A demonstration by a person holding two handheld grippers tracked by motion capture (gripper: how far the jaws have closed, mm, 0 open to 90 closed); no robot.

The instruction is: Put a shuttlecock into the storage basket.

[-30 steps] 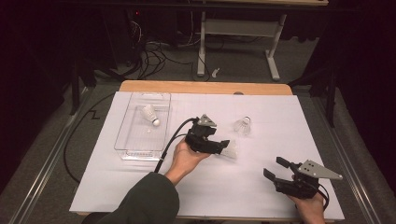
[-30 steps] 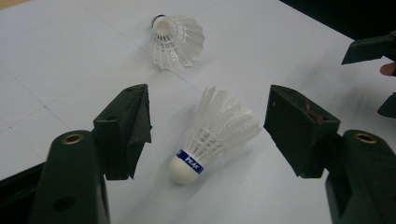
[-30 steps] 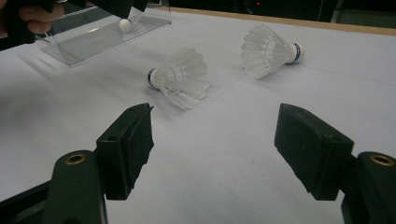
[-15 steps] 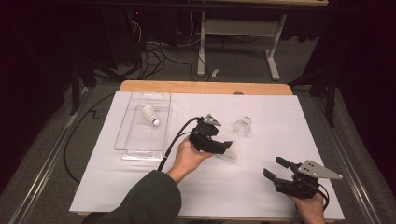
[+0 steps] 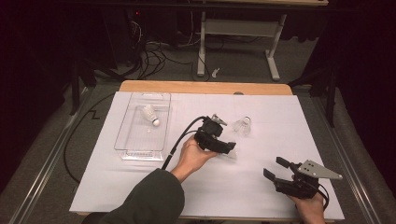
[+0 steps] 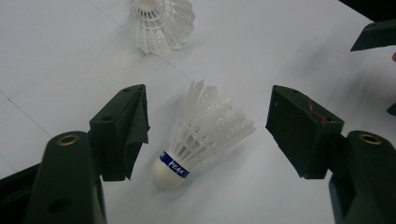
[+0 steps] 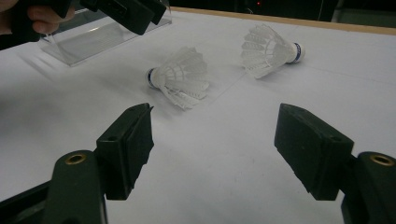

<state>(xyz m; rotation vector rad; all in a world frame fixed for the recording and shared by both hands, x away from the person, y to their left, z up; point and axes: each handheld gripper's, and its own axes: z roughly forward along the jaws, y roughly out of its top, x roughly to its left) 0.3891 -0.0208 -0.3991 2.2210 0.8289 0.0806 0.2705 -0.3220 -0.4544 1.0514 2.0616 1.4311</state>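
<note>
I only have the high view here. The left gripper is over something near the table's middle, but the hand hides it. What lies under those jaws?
Observer: A shuttlecock lies on its side between the open jaws of the left gripper, not yet touched.
Operator: Which way does its cork point?
Observer: Toward the gripper's camera; a blue band circles the cork.
Operator: Any print on the band?
Observer: White letters reading PEAK.
</note>
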